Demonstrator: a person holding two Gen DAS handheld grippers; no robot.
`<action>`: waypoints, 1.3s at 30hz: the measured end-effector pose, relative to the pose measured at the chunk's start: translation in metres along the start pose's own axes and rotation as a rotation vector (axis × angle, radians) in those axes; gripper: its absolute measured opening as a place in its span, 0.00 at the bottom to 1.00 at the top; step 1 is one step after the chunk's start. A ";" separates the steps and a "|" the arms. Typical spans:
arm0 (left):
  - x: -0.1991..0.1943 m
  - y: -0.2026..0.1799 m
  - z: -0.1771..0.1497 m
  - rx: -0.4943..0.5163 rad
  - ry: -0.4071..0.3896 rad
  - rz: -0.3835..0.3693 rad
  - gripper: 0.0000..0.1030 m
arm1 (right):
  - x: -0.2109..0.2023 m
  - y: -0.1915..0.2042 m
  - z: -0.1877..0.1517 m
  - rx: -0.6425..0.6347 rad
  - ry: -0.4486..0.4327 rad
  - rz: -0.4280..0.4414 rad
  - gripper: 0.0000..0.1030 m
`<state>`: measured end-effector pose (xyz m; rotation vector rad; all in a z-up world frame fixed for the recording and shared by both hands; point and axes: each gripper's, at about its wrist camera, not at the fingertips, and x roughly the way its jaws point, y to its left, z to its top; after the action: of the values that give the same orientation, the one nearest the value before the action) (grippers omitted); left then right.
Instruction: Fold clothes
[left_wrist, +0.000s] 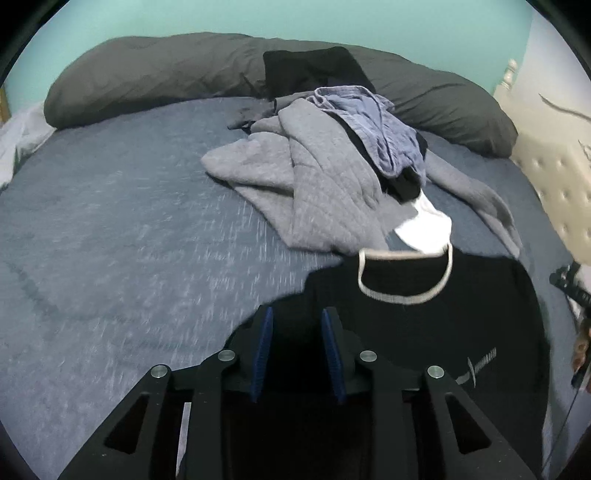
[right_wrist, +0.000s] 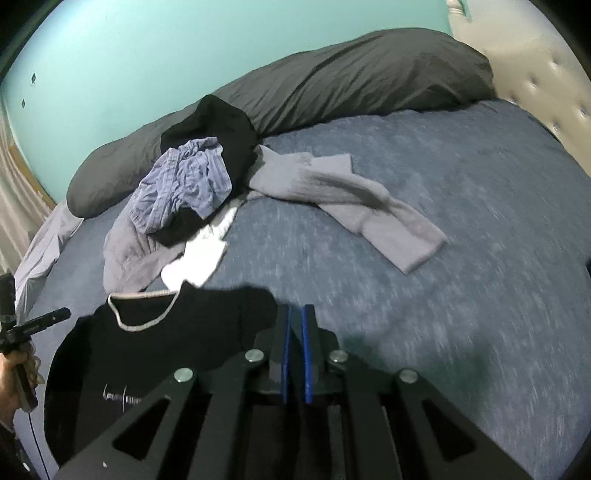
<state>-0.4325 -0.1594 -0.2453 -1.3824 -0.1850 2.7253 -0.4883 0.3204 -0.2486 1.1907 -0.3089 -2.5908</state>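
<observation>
1. A black knit T-shirt with a pale ribbed neckband (left_wrist: 424, 317) is spread on the blue-grey heathered bedcover (left_wrist: 110, 240), nearest the person, its collar toward the heap of clothes and a small pale print showing lower on its front.
2. The shirt is judged light, limp and non-slippery; it would sag and crease if lifted at one point, so hold is best taken at both shoulders or along a side seam, never at the stretchy neckband.
3. The left gripper (left_wrist: 297, 317) is seen with its blue-padded jaws set moderately apart over the shirt's left shoulder; whether cloth lies between them cannot be told, black on black.
4. The right gripper (right_wrist: 295, 317) is nearly closed, a thin gap left between the pads, at the shirt's other edge; a pinch of fabric cannot be confirmed.
5. Beyond lies a loose heap: a thick grey fleecy garment (left_wrist: 314, 184), crumpled blue striped woven shorts (left_wrist: 373, 125), a white piece (left_wrist: 424, 225) and a black piece (left_wrist: 314, 70), against a long dark grey pillow (left_wrist: 147, 74).
</observation>
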 end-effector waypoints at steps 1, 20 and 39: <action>-0.005 -0.001 -0.006 -0.002 -0.001 0.000 0.31 | -0.005 -0.004 -0.005 0.019 0.005 0.013 0.05; -0.100 -0.031 -0.130 -0.060 -0.026 -0.058 0.49 | -0.088 -0.013 -0.133 0.172 0.127 0.095 0.22; -0.150 -0.068 -0.224 -0.072 -0.064 -0.098 0.61 | -0.130 0.006 -0.231 0.118 0.346 0.104 0.24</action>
<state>-0.1619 -0.0951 -0.2477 -1.2672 -0.3487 2.7082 -0.2296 0.3398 -0.3023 1.5879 -0.4402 -2.2526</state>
